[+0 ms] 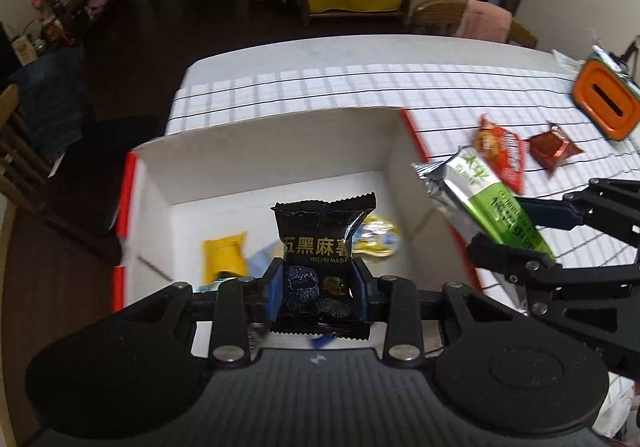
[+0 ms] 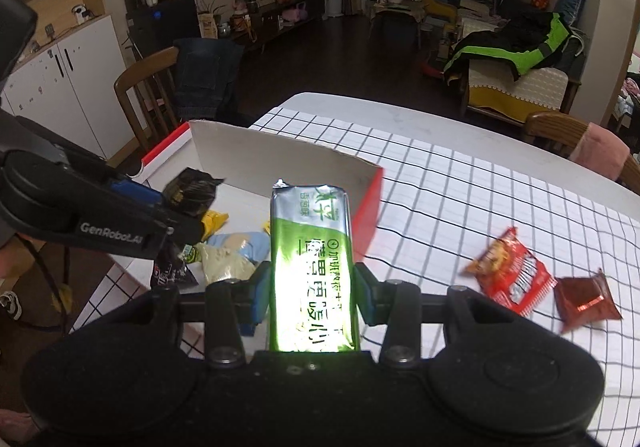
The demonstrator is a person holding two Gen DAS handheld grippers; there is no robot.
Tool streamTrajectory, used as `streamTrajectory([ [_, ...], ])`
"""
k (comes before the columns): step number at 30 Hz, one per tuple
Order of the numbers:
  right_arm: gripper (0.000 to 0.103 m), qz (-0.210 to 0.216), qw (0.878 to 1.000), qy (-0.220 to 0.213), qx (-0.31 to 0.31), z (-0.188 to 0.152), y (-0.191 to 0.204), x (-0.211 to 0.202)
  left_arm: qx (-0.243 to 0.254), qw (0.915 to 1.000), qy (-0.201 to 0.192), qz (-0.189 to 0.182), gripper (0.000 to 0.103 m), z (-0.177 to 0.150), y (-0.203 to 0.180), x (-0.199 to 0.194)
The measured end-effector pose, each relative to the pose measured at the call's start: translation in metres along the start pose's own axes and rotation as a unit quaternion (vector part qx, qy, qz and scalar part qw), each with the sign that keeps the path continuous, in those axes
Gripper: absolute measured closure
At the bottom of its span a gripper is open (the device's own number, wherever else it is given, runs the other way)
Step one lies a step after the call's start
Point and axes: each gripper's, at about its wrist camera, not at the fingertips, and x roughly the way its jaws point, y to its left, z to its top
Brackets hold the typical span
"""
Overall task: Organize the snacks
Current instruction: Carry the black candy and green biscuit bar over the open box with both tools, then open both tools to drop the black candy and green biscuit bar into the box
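My left gripper [image 1: 318, 287] is shut on a black snack packet [image 1: 320, 243] and holds it above the open white box with red edges [image 1: 276, 151]. My right gripper [image 2: 312, 287] is shut on a green and silver snack packet [image 2: 310, 255], held over the box's right wall [image 2: 366, 207]. It shows in the left wrist view [image 1: 492, 207] at the right. The black packet [image 2: 192, 191] and left gripper [image 2: 120, 223] show at the left of the right wrist view. Inside the box lie a yellow packet [image 1: 224, 259], a gold and white packet [image 1: 378, 237] and several others.
A red snack packet [image 2: 512, 275] and a dark red packet [image 2: 584, 299] lie on the checked tablecloth [image 2: 460, 183] right of the box. An orange and green container [image 1: 606, 103] stands at the table's far right. Wooden chairs stand around the table.
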Motion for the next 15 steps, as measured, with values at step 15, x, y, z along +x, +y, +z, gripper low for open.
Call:
streamTrajectory([
  [15,0.062,-0.017,0.997,0.051,-0.058,0.038,0.04,0.081,-0.011,0.9977,0.048,0.046,0.069,0.017,0.049,0.058],
])
